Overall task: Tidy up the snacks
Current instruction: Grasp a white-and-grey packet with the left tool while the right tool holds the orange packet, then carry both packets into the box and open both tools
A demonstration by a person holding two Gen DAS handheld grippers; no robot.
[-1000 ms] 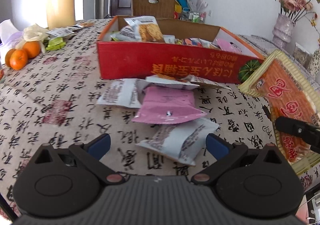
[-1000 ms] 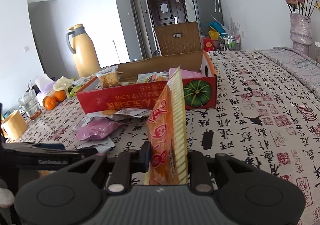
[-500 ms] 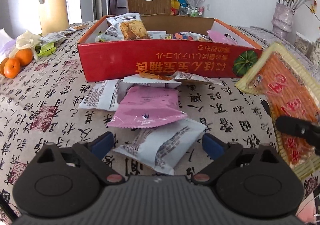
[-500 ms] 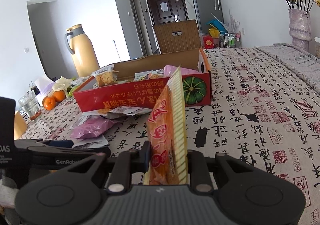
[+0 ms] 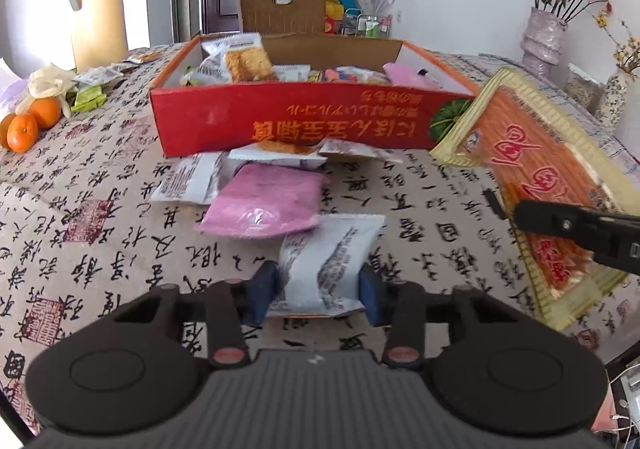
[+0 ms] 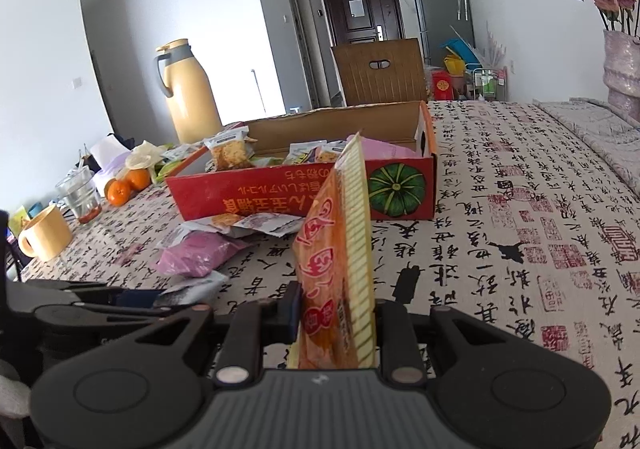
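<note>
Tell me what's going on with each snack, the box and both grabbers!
Left gripper: jaws closing, white snack packet between them.
Right gripper: shut on the orange-and-yellow snack bag, held upright.
Red cardboard box: open-topped, holding snacks.
Pink snack packet: lying flat on the tablecloth, outside the box.
Yellow thermos jug: upright, lid on.

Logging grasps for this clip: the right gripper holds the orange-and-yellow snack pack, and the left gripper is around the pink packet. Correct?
Not quite. In the left wrist view the left gripper is closing around the white packet; the pink packet lies beyond it. The right gripper does hold the orange-and-yellow snack pack.
</note>
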